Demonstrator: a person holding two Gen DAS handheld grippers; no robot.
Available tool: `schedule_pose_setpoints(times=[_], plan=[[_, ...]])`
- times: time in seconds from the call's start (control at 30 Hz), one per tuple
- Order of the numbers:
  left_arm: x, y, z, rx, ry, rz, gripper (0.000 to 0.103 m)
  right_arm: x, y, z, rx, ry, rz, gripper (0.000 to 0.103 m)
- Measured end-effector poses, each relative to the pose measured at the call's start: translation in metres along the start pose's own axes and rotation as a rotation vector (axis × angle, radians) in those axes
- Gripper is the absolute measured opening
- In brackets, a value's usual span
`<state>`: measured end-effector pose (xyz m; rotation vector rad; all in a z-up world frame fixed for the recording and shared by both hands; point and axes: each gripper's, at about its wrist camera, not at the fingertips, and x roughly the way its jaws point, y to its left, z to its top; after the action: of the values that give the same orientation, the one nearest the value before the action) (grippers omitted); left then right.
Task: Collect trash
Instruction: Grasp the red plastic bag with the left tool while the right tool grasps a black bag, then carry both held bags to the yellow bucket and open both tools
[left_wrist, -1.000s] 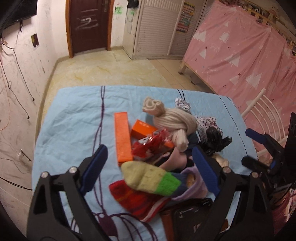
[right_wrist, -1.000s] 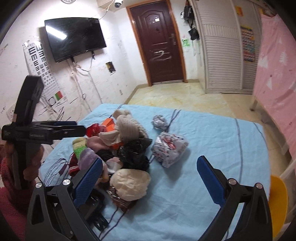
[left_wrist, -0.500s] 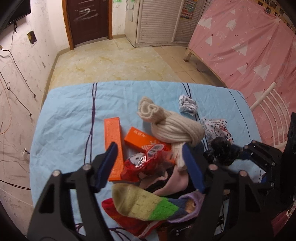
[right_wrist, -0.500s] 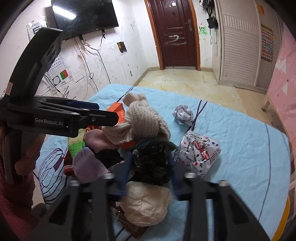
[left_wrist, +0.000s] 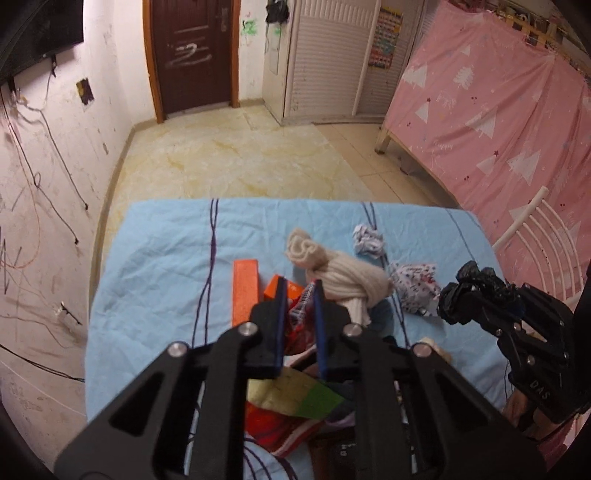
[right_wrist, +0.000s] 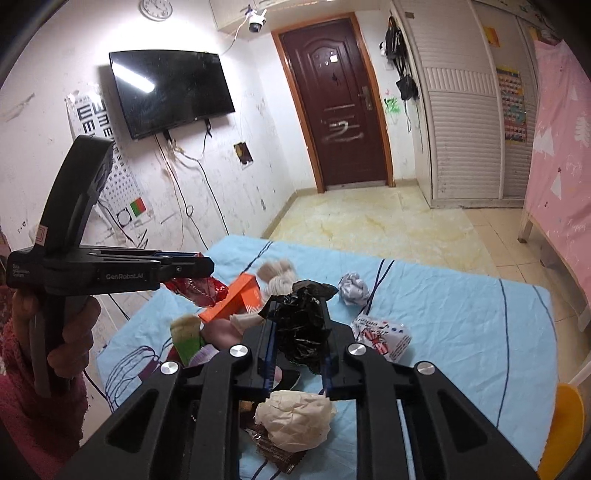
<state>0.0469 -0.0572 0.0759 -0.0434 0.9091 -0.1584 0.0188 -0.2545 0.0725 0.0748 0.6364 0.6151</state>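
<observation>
Trash items, two in hand: left gripper (left_wrist: 298, 291) clamped on red snack wrapper (right_wrist: 197, 290), right gripper (right_wrist: 297, 325) clamped on crumpled black plastic bag (right_wrist: 301, 328); both raised above blue bedsheet (left_wrist: 155, 266), apparently to separate rubbish from socks. Uncollected on sheet: white paper ball (right_wrist: 352, 288), printed wrapper (right_wrist: 384, 338), orange box (right_wrist: 236, 301).

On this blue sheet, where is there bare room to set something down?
Bare blue sheet lies left of the orange box, out to the purple stripe and beyond. In the right view, sheet is bare right of the patterned wrapper. The sock pile between is crowded.
</observation>
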Motion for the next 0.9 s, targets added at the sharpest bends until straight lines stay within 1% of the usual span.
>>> schedule_pose_setpoints(times=[0.1,0.27,0.4,0.53,0.6,0.73,0.9], plan=[[-0.014,-0.016,0.005,0.033,-0.031,-0.003,0.012,-0.009,-0.008,0.003,0.015,-0.027,-0.019,0.012],[-0.025,-0.061,0.013,0.105,-0.053,-0.035,0.012,-0.049,-0.034,-0.004,0.059,-0.079,-0.075,0.013],[-0.025,-0.111,0.017,0.181,-0.051,-0.073,0.012,-0.081,-0.063,-0.017,0.1,-0.119,-0.142,0.013],[-0.022,-0.163,0.019,0.254,-0.046,-0.121,0.012,-0.116,-0.1,-0.04,0.167,-0.15,-0.222,0.013],[-0.018,-0.192,0.02,0.288,-0.035,-0.15,0.012,-0.124,-0.114,-0.049,0.197,-0.157,-0.252,0.013],[-0.003,-0.252,0.018,0.354,-0.002,-0.196,0.012,-0.145,-0.15,-0.074,0.266,-0.169,-0.336,0.013],[0.019,-0.31,0.018,0.409,0.052,-0.227,0.012,-0.158,-0.193,-0.103,0.386,-0.187,-0.369,0.013]])
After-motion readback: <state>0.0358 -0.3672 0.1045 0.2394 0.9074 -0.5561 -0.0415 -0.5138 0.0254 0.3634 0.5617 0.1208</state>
